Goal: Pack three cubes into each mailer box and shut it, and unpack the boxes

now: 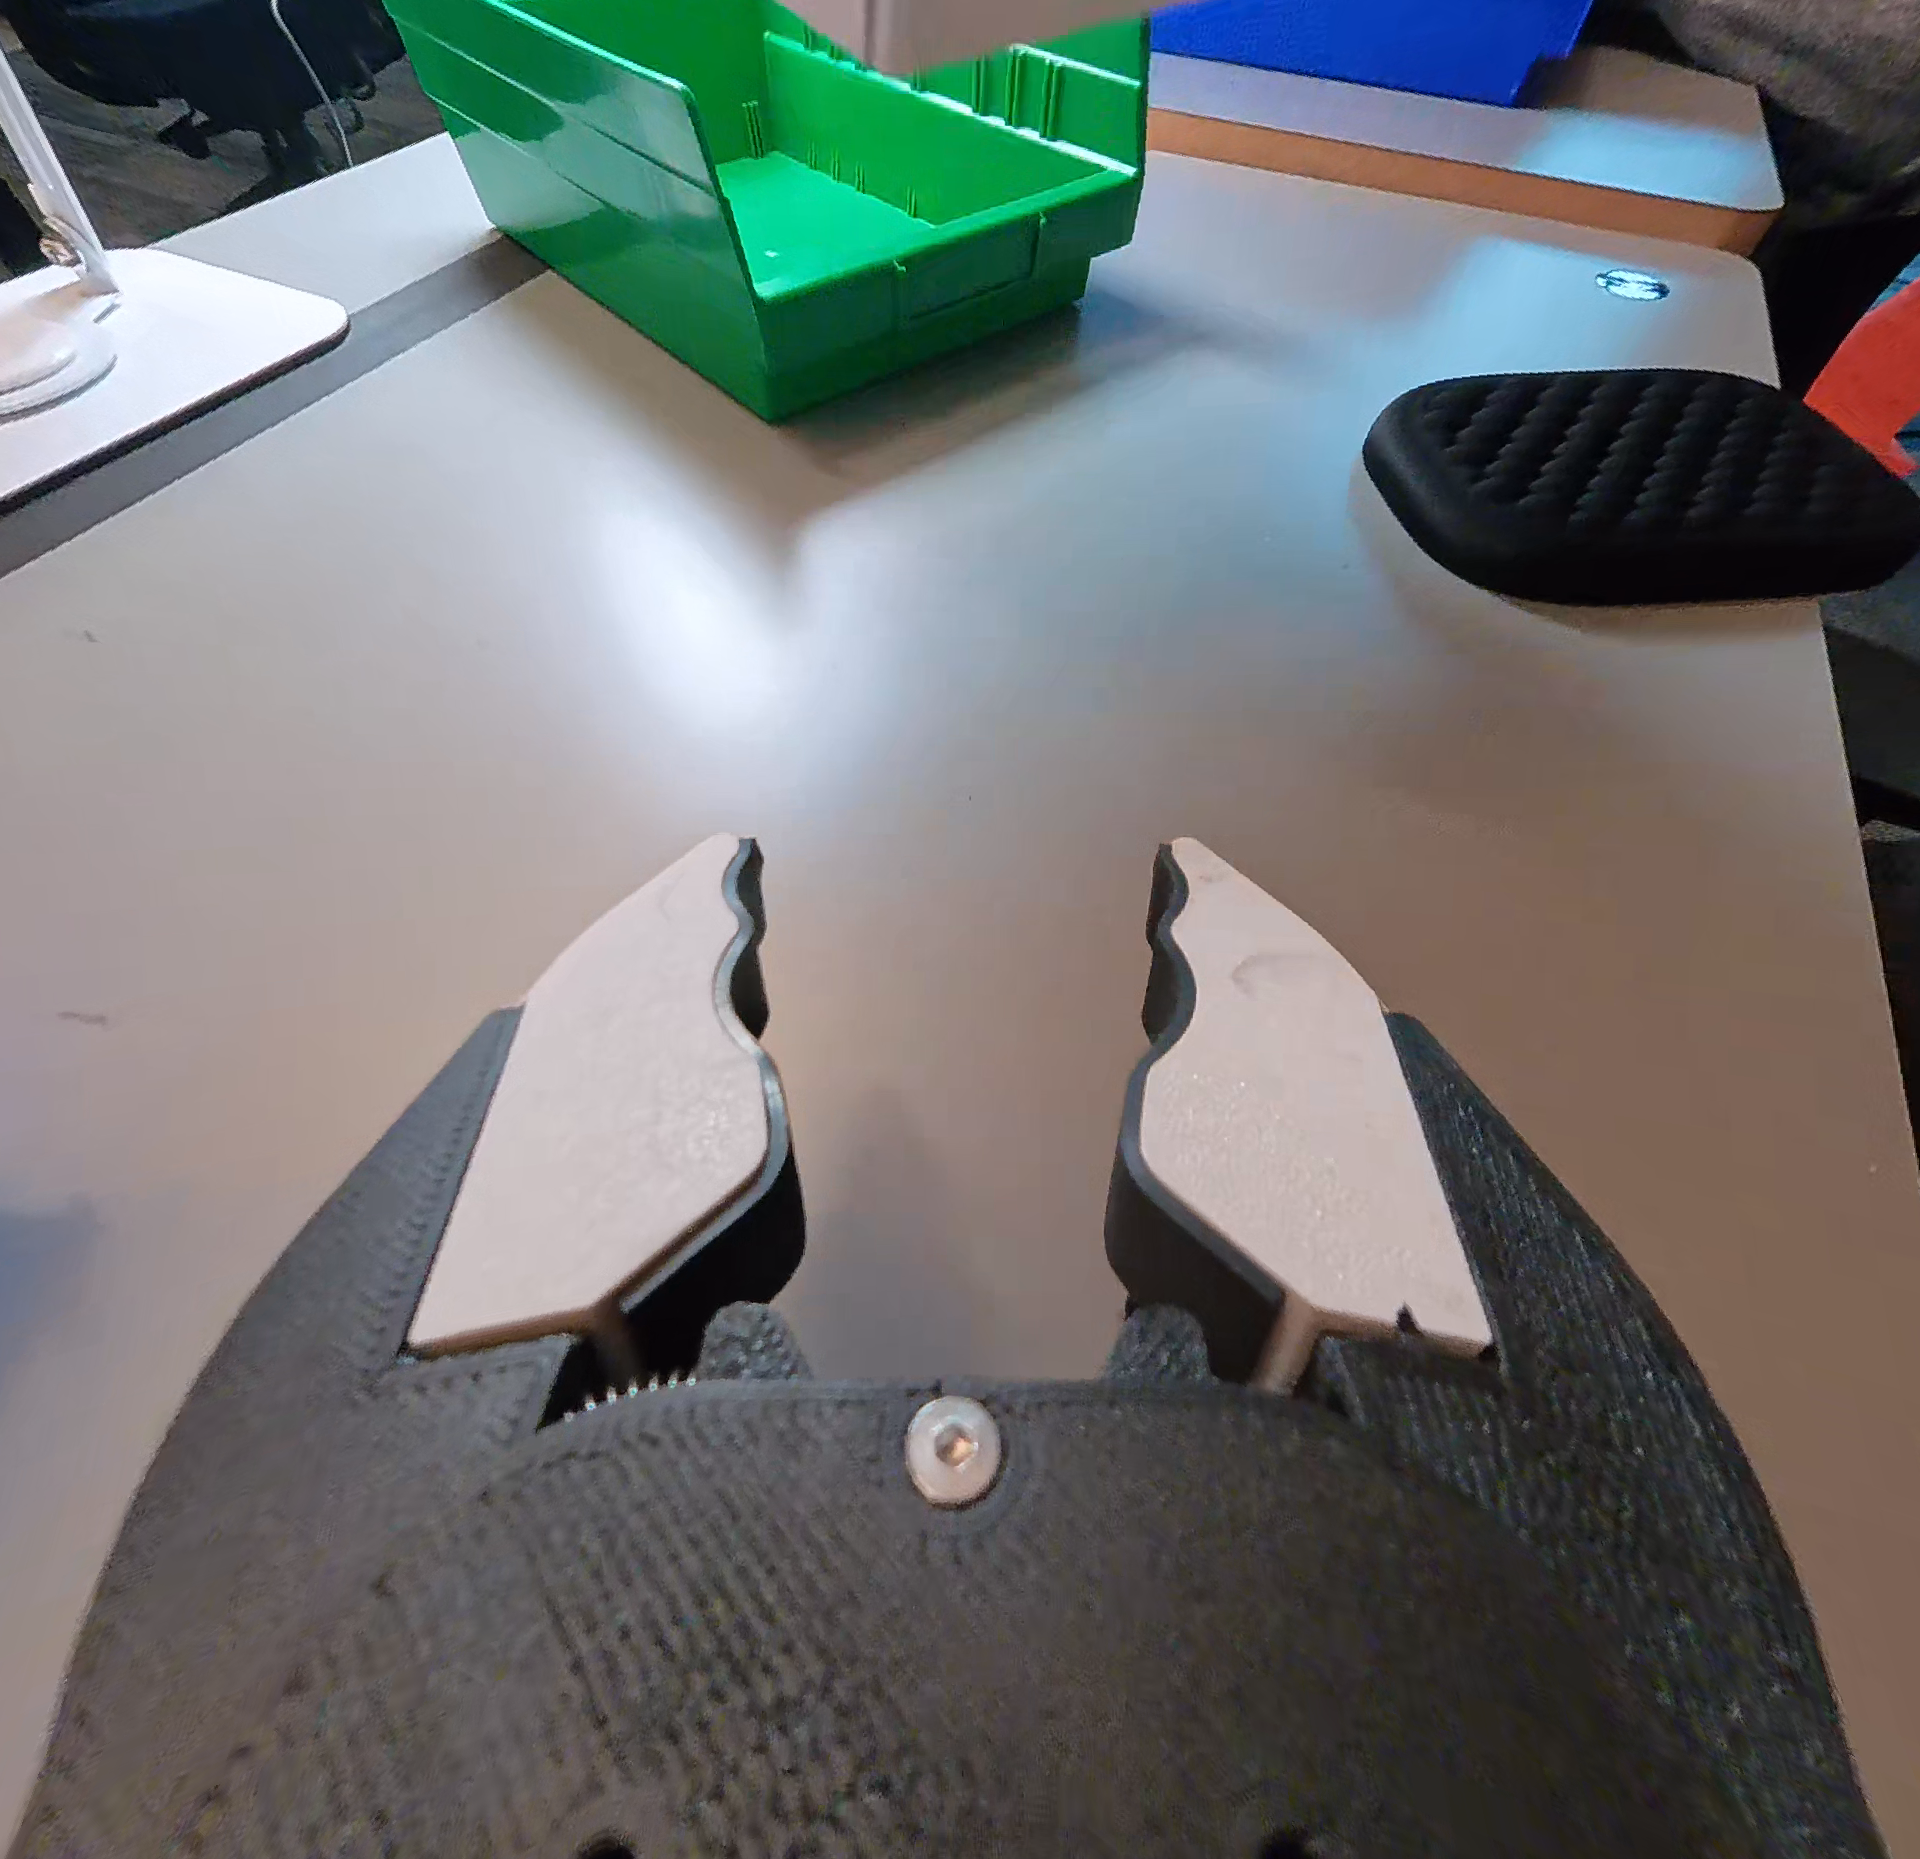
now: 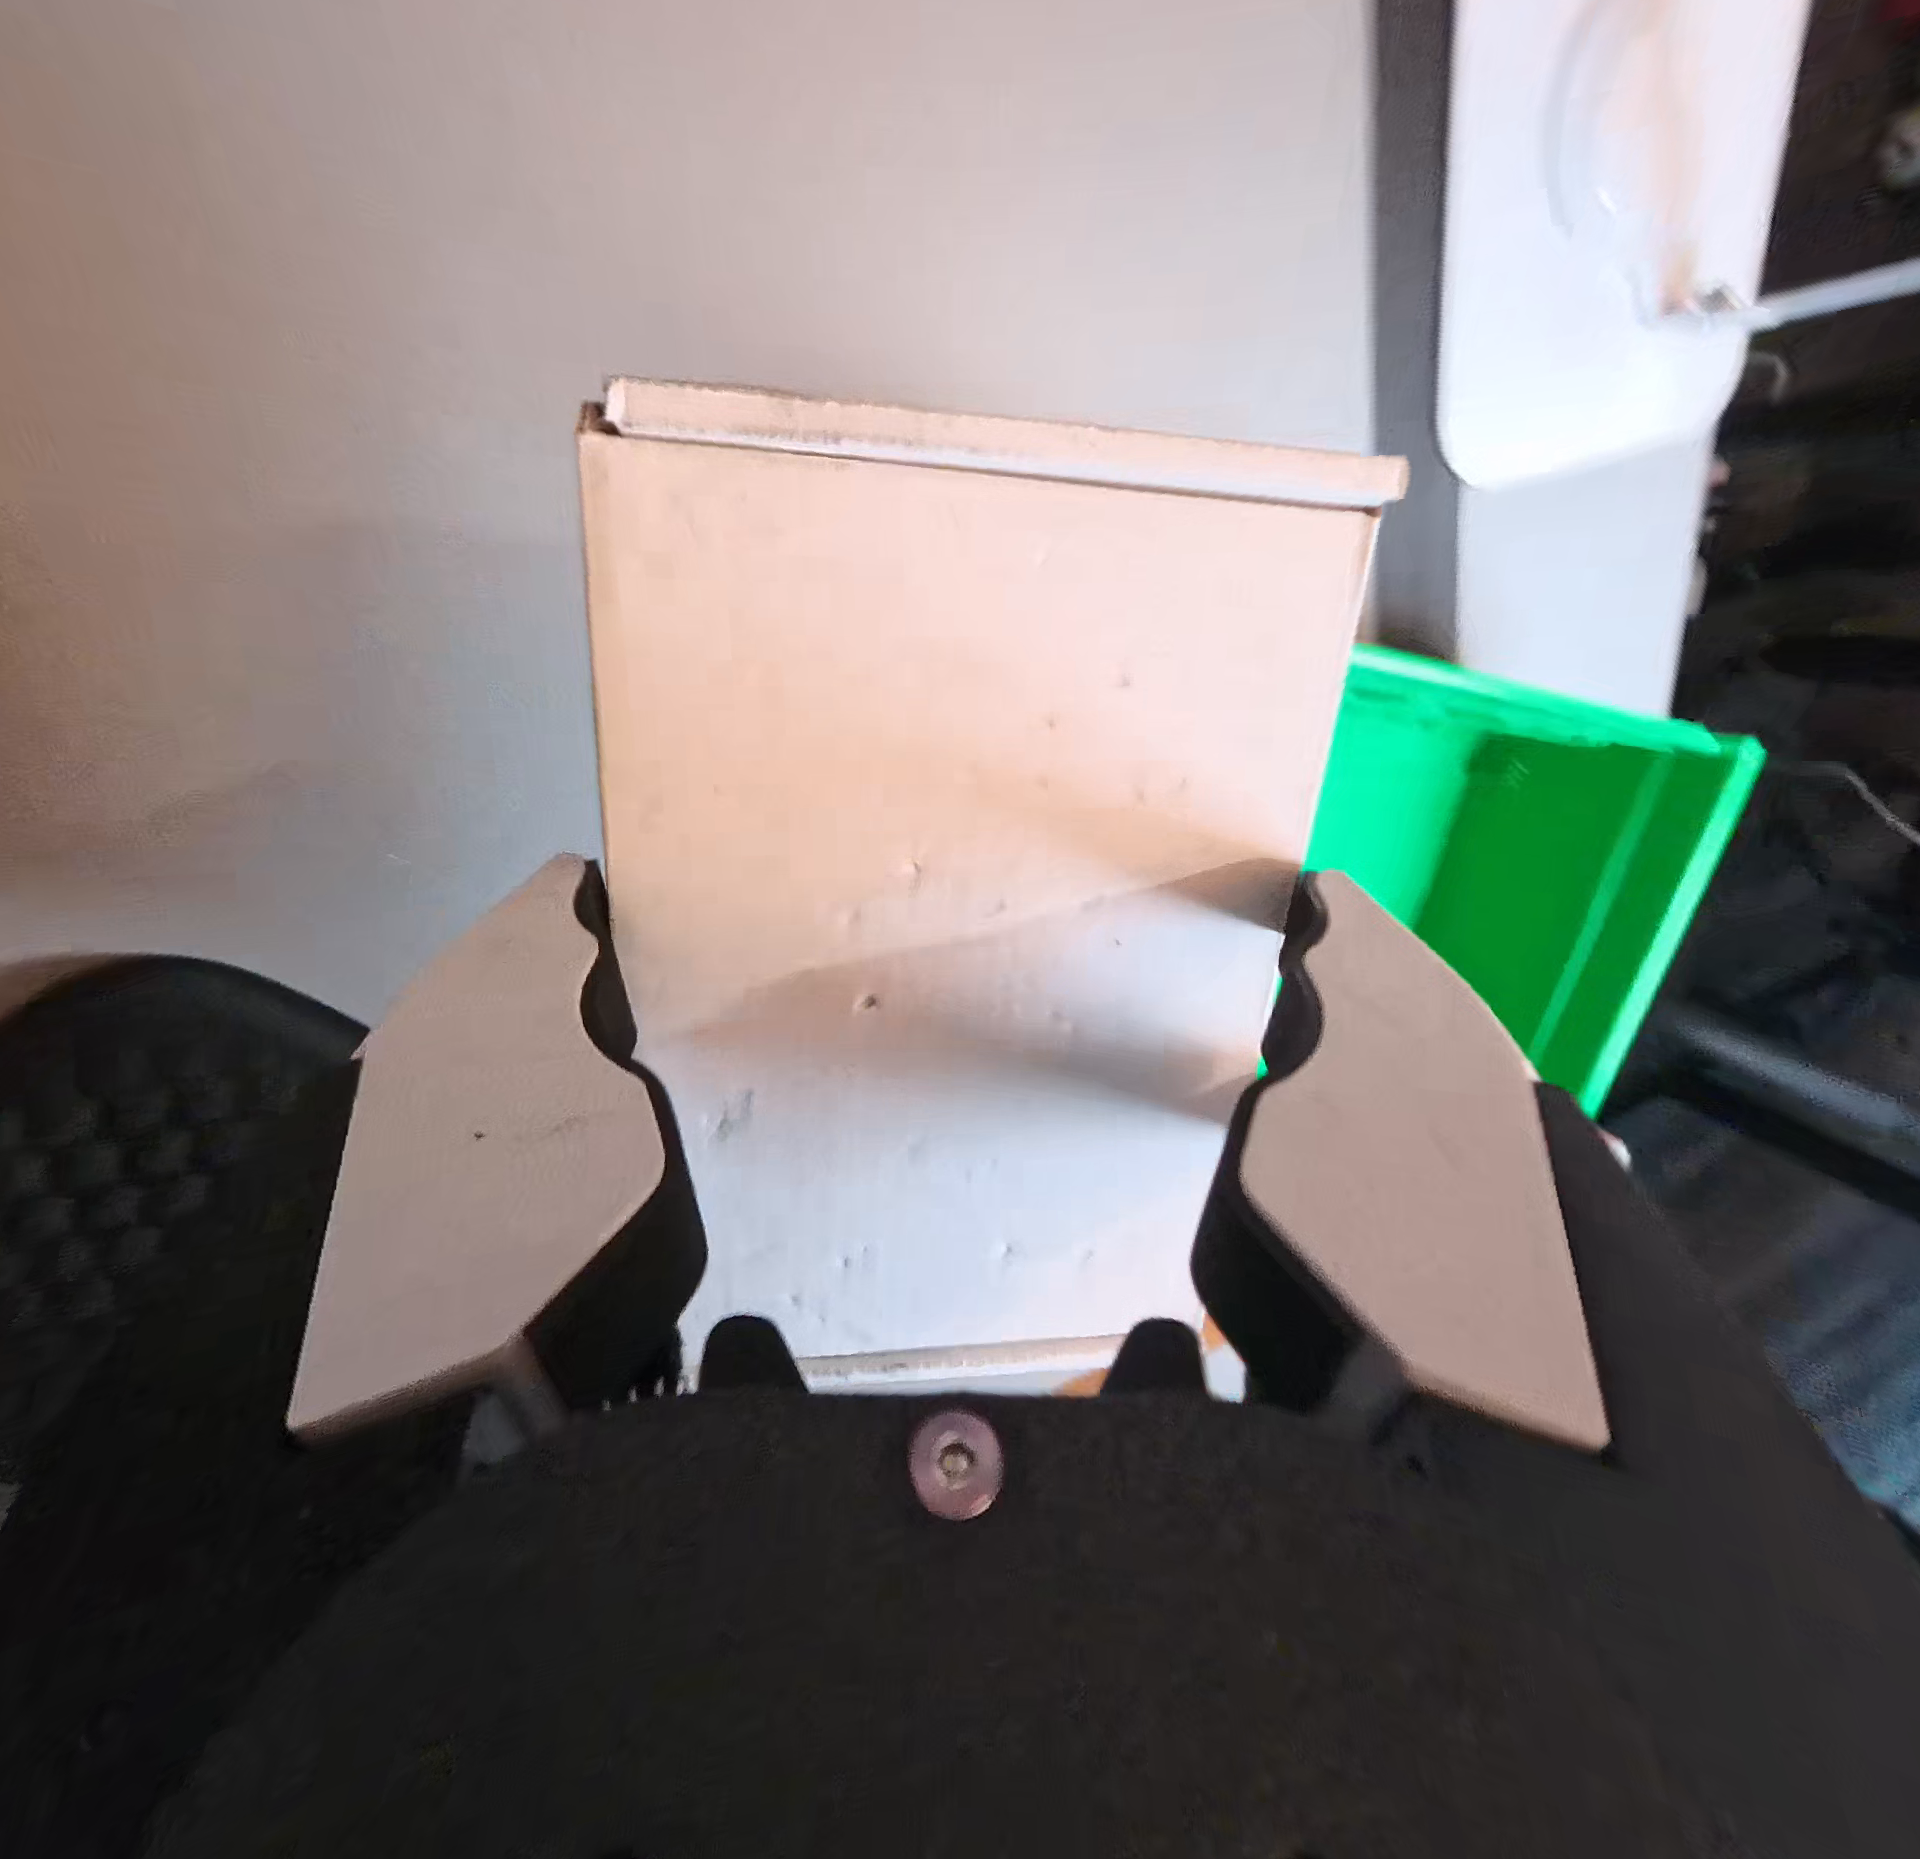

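Held between the two fingers of the right gripper point(image 2: 948, 874) is a closed cardboard mailer box point(image 2: 966, 770), seen filling the middle of the right wrist view; the black inner pads are pressed against its left and right side edges, so the box is pinched across its width with its broad face turned toward the camera. A folded flap edge is seen along the top of the box, in the upper middle of the frame. Behind the box, at the right of the frame, part of a green plastic bin point(image 2: 1507, 874) is visible, and a white monitor stand base point(image 2: 1600, 199) is seen in the upper right. A black textured chair armrest point(image 2: 135, 1134) is seen at the lower left. The left gripper point(image 1: 956, 864) is shown in the left wrist view at the lower middle of the frame, its fingers spread apart with nothing between them, over a bare grey tabletop point(image 1: 935, 614). The green bin point(image 1: 790, 178) is seen standing on the table in the upper middle of that frame, with no contents visible in the compartment facing the camera. A blue bin point(image 1: 1403, 12) is seen at the upper right, the black armrest point(image 1: 1631, 479) at the right edge, and the white stand base point(image 1: 135, 355) at the upper left. No cubes can be made out in either view.
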